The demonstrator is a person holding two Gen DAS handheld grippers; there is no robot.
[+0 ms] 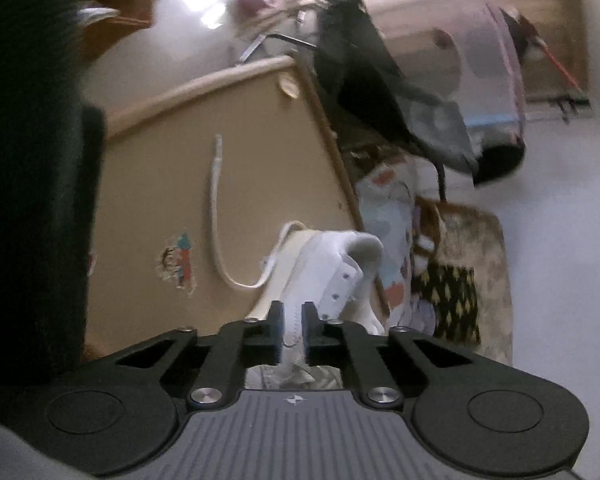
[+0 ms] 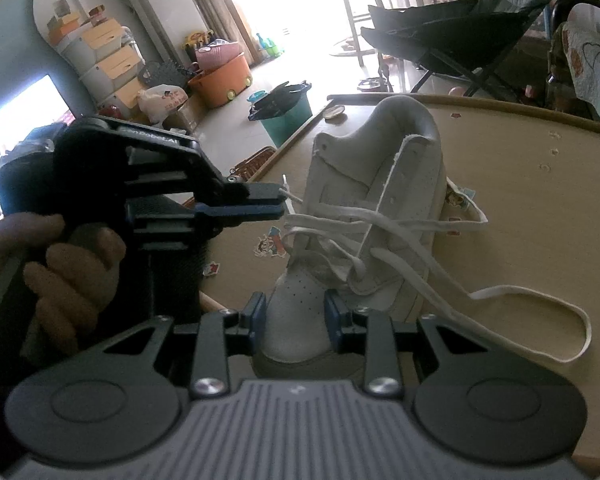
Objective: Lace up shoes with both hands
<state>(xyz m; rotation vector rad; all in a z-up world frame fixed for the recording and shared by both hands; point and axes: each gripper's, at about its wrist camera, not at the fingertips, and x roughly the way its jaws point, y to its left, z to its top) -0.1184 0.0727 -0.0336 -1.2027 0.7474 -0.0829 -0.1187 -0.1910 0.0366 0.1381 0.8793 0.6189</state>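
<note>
One white shoe [image 2: 374, 216] sits on your tan table [image 2: 532, 184], which has a raised rounded rim and a few cartoon stickers [image 2: 269, 245] stuck to it. Room behind is cluttered: an orange tub [image 2: 224, 80], a green bucket [image 2: 288, 114], stacked storage drawers [image 2: 108, 64], a folding chair [image 2: 464, 28], with bright window glare washing out the far end. The left wrist view is tilted and motion-blurred, so the stuff past the table edge is hard to read there; a dark mass blocks its left side.

The shoe points toe toward your right gripper [image 2: 296, 316], heel away. Its white lace [image 2: 384, 222] is partly threaded across the eyelets, one long end looping loose over the table at right.

Your left gripper [image 2: 282, 204] comes in from the left in the right wrist view, fingers together, pinching the lace tip just beside the shoe's side. In its own view the left gripper [image 1: 293, 322] has its fingers close together with white material between them, the shoe [image 1: 332, 276] right ahead, and the lace [image 1: 216, 208] trailing over the table [image 1: 160, 184].

Your right gripper's fingers stand apart, one on either side of the toe; contact with it can't be told. Your left hand [image 2: 56, 272] grips the handle, partly cut off.
</note>
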